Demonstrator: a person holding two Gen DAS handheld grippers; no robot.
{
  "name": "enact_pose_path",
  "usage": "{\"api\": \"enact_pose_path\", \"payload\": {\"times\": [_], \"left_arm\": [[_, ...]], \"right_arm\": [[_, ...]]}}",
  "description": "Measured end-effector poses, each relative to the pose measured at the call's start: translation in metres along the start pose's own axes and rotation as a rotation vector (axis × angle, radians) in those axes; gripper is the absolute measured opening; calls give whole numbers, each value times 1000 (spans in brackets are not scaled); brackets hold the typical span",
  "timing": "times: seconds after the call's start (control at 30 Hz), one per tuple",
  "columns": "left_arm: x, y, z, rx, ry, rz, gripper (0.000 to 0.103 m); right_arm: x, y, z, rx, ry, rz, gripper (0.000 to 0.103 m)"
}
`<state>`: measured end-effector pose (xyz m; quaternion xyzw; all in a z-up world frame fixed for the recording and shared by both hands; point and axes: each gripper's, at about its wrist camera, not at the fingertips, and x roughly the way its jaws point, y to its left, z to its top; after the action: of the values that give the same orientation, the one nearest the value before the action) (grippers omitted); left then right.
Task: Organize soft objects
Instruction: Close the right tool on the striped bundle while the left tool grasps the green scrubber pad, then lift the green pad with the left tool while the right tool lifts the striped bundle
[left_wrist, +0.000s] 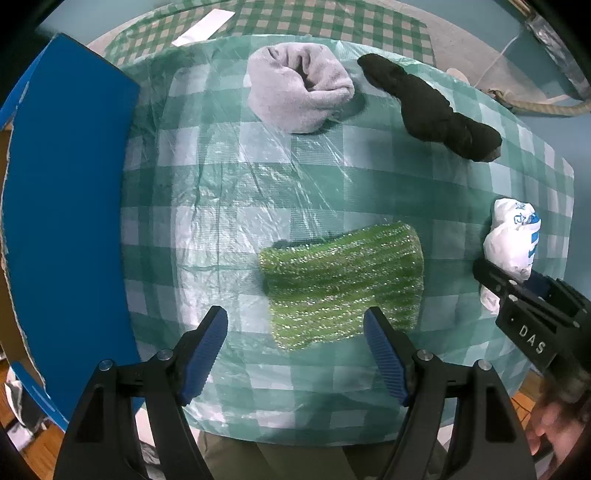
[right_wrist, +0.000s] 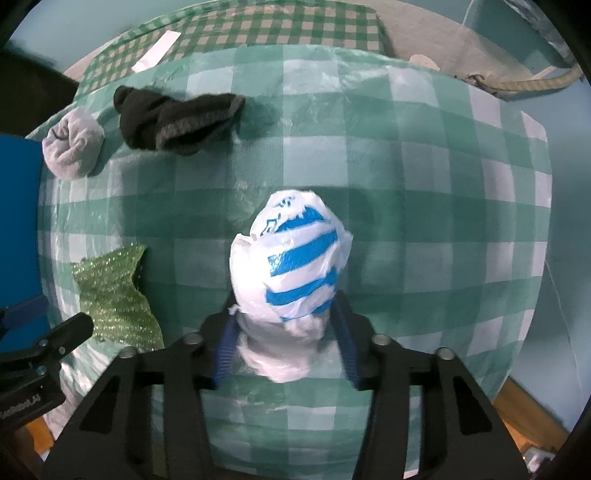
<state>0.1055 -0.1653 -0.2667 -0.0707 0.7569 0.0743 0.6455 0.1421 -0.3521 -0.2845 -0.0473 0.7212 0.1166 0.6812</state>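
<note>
Well, the round table (left_wrist: 207, 206) under its slick green-checked plastic cover carries everything, and that cover is the first worry: it is crinkled and glossy, so anything nudged could slide instead of being picked up. At the table's left edge a blue box (left_wrist: 70, 206) stands open-sided; I take it for the place the soft things go, though I can't see inside it.

The green scrub cloth (left_wrist: 343, 284) lies flat just ahead of the left gripper (left_wrist: 295, 350), whose jaws stand wide and empty above it. Flat as it lies, the pads may scrape over it or snag the cover along with it.

Farther back sit the dark sock (left_wrist: 428, 107) and the rolled grey sock (left_wrist: 295, 88), near each other but apart, neither being handled.

The right gripper (right_wrist: 284, 354) has its pads squeezed on the lower end of the balled plastic bag (right_wrist: 291, 266), white with blue stripes. The grip sits low on a springy, slippery bundle; I'd guess it may squirt free or unravel on lifting.
</note>
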Motion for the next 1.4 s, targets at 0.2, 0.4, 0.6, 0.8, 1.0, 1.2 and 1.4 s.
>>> {"api": "enact_pose_path", "payload": {"times": [0.2,0.4,0.6,0.8,1.0,1.2,1.4], "left_arm": [[8,-15,5,-7,3,0,82],[16,-22,9,-42,8,-9,82],[27,-28,16,-81,17,-17,81],[36,-26,21,-85,21,-16,81],[47,-33,20,-64,8,-32,69],[44,-31,12,-31,-24,-64,29],[46,-21,7,-30,-22,-92,20]], "right_arm": [[-5,2,-8,-41,-16,9,38],[-13,0,-8,-79,-34,14,38],[-14,-2,-5,-98,-27,17,38],[-13,-2,-2,-99,-24,24,38],[-15,-2,-2,-98,-26,29,38],[-15,0,-2,-102,-26,36,38],[-17,2,-4,-105,-30,42,38]]}}
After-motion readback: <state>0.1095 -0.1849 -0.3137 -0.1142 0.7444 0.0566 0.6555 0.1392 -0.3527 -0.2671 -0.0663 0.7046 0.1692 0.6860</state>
